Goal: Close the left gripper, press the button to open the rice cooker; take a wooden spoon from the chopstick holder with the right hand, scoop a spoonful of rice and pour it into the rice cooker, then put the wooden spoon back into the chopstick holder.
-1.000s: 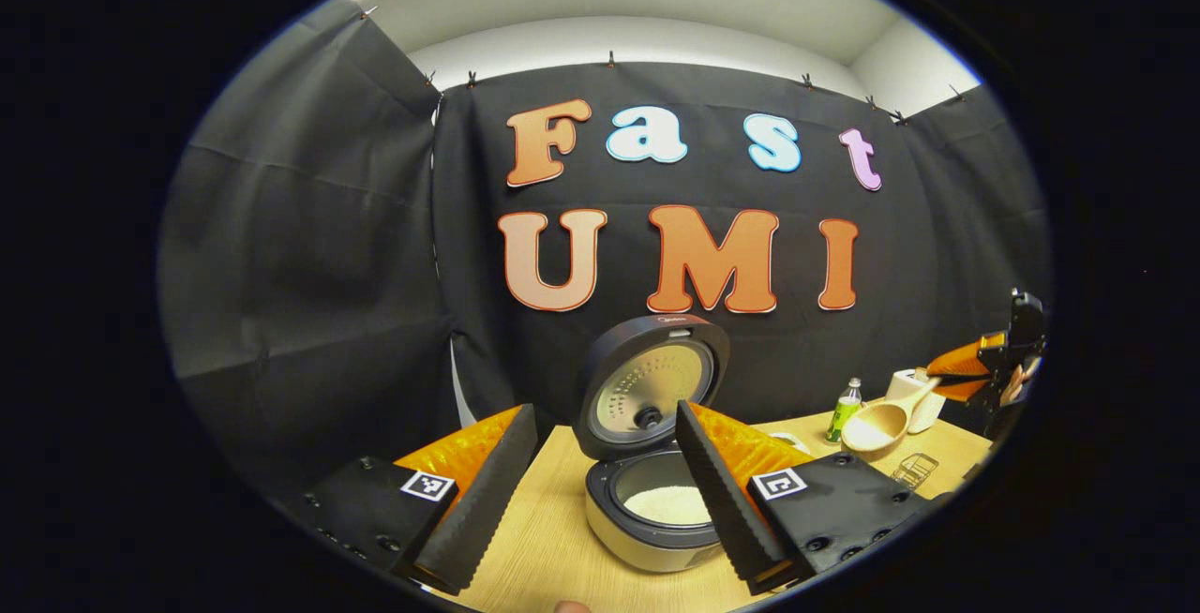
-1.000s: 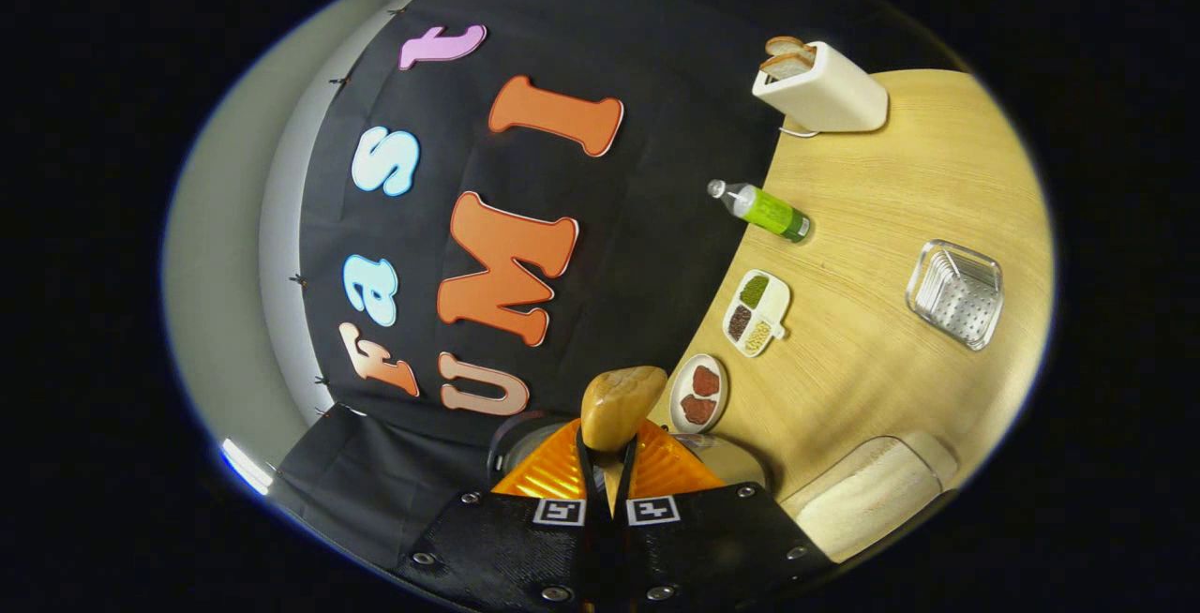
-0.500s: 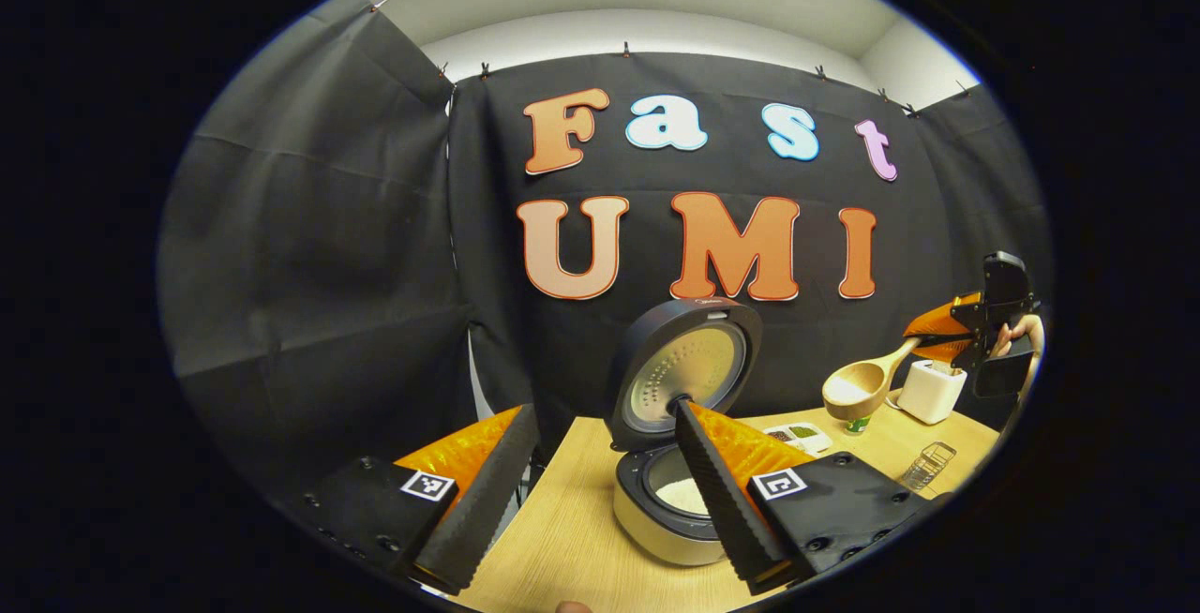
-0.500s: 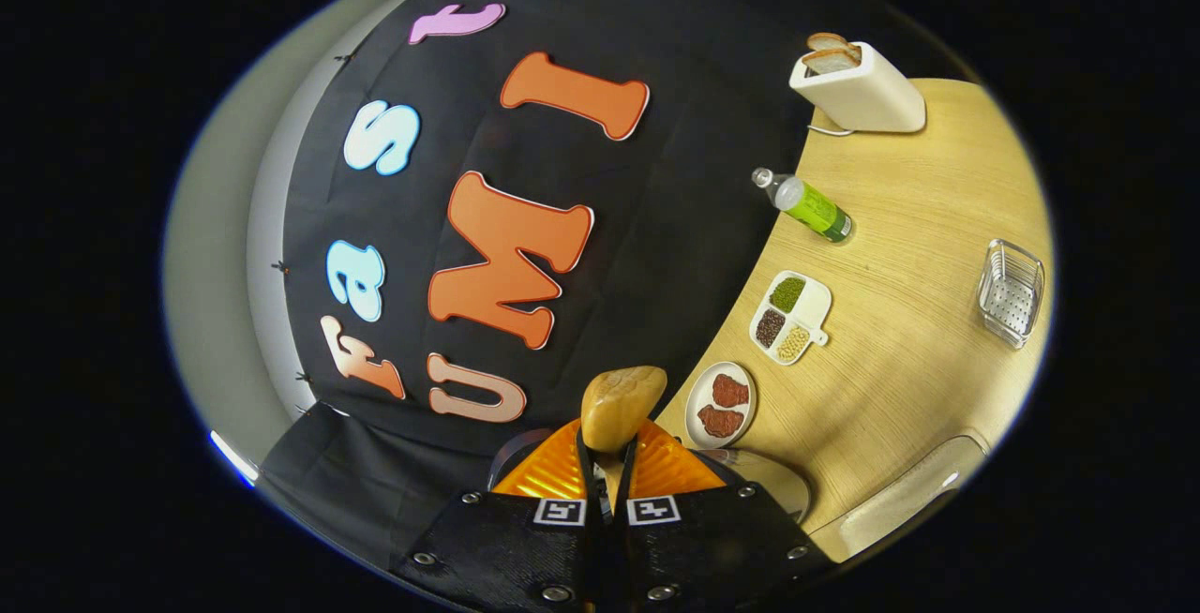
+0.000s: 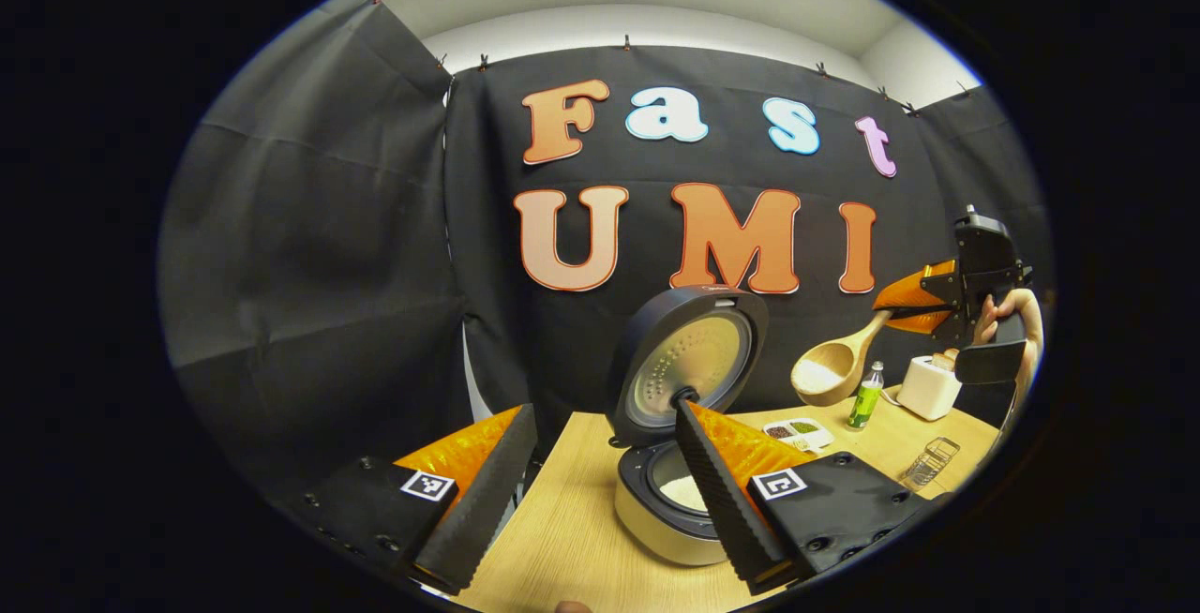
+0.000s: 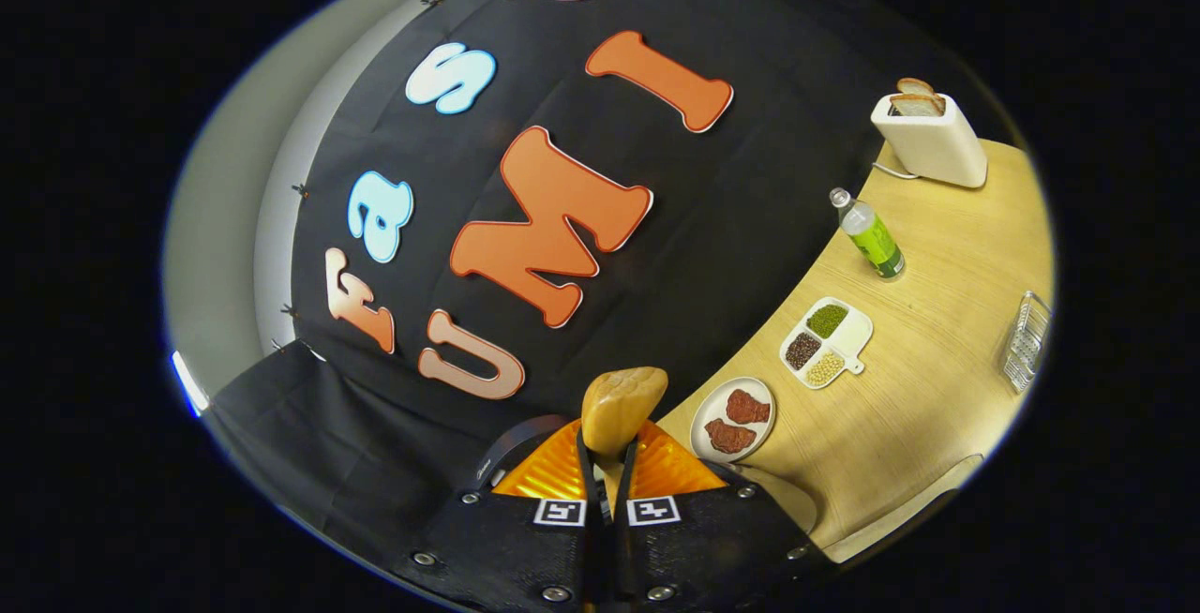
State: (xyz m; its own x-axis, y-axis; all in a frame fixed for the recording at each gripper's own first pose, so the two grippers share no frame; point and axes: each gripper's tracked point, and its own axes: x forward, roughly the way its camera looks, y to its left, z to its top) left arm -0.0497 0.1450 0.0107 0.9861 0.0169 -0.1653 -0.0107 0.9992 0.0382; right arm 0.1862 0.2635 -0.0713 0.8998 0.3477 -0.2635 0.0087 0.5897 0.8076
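Partly hidden: rice cooker (image 5: pixel 670 500) pot behind left hand-held gripper (image 5: pixel 609 491) finger.

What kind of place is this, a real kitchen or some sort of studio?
Probably a staged kitchen in a recording booth: black cloth walls around a wooden table set with a rice cooker, a toaster and plates of food.

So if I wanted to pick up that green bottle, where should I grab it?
Probably around the middle of the green bottle, coming in from the side. It stands upright on the table with open space around it, and its round body looks easier to pinch than the small cap.
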